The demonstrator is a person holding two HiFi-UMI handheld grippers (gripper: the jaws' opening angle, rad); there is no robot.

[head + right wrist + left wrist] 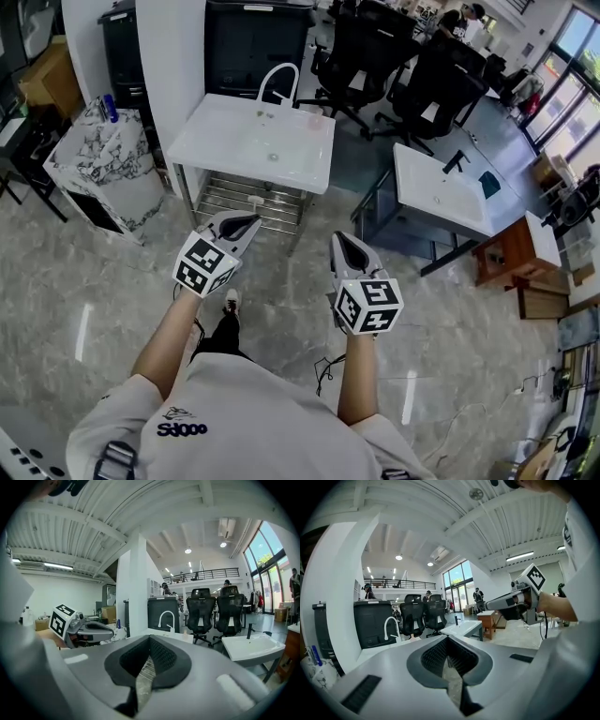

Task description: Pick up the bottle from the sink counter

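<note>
A white sink counter with a curved white faucet stands ahead of me. Beside the faucet sits a small pale object that may be the bottle; it is too small to tell. In the right gripper view the same pale object shows right of the faucet. My left gripper and right gripper hover over the floor short of the counter. Both are shut with nothing between the jaws. The left gripper and the right gripper point almost level.
A marble-patterned cabinet with a blue bottle stands at the left. A second white sink is at the right. Black office chairs stand behind. A wire rack sits under the near sink.
</note>
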